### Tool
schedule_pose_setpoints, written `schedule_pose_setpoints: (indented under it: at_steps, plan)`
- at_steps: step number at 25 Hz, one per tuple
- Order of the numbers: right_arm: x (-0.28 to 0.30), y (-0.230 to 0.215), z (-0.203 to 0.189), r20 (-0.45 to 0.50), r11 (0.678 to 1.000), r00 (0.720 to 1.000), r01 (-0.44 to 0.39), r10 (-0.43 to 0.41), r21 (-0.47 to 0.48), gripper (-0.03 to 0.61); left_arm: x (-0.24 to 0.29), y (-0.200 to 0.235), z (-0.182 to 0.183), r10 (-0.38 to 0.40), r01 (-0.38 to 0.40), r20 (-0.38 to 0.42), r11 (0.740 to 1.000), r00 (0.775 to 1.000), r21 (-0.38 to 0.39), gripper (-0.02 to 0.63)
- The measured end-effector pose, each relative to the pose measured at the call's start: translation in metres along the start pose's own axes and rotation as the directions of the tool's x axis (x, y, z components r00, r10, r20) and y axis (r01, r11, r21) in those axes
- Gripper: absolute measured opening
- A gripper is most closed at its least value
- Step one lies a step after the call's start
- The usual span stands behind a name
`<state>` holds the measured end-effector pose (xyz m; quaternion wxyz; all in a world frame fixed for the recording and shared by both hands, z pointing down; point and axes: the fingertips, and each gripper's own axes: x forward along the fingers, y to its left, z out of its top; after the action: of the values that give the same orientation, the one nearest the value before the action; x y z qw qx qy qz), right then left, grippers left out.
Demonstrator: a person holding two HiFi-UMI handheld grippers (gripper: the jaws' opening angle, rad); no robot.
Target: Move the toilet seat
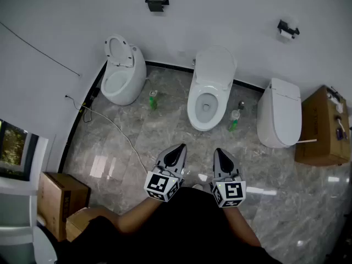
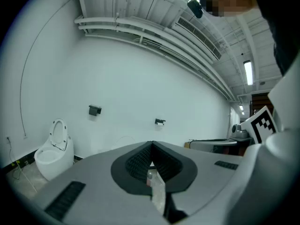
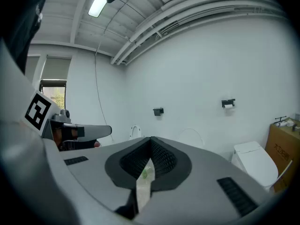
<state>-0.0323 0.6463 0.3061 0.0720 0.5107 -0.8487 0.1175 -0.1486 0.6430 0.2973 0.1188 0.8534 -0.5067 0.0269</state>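
Note:
Three white toilets stand along the far wall. The left toilet (image 1: 124,73) (image 2: 52,152) has its lid and seat raised. On the middle toilet (image 1: 209,91) the lid is up and the seat rests on the bowl. The right toilet (image 1: 281,113) (image 3: 256,162) is shut. My left gripper (image 1: 178,148) (image 2: 151,145) and right gripper (image 1: 219,153) (image 3: 151,140) hover side by side over the marble floor, well short of the middle toilet. Both are shut with nothing between the jaws.
A green bottle (image 1: 153,99) stands left of the middle toilet, another bottle (image 1: 234,120) to its right. Cardboard boxes sit at far right (image 1: 322,126) and near left (image 1: 60,201). A cable (image 1: 113,126) crosses the floor. Two paper holders (image 1: 157,3) (image 1: 287,29) hang on the wall.

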Motion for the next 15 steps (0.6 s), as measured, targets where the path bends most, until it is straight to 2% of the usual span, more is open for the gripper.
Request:
schedule_pose_setpoints:
  at_steps: [5, 8, 12, 15]
  plan:
    - [-0.012, -0.016, 0.000, 0.033, 0.999, 0.999, -0.028, 0.027, 0.024, 0.029, -0.002, -0.010, -0.001, 0.034, -0.034, 0.019, 0.999, 0.999, 0.016, 0.007]
    - [-0.021, -0.027, -0.006, 0.038, 0.999, 0.999, -0.022, 0.023, -0.027, 0.029, -0.006, -0.014, -0.003, 0.058, -0.058, 0.029, 0.998, 0.998, 0.012, 0.006]
    - [-0.026, -0.033, -0.021, 0.028, 1.000, 0.999, -0.028, 0.028, 0.014, 0.031, -0.008, -0.017, -0.006, 0.036, -0.036, 0.042, 0.999, 0.998, -0.017, 0.008]
    - [-0.031, -0.032, -0.034, 0.006, 0.999, 1.000, -0.025, 0.024, 0.031, 0.031, -0.006, -0.017, -0.014, 0.016, -0.015, 0.021, 1.000, 1.000, -0.015, 0.008]
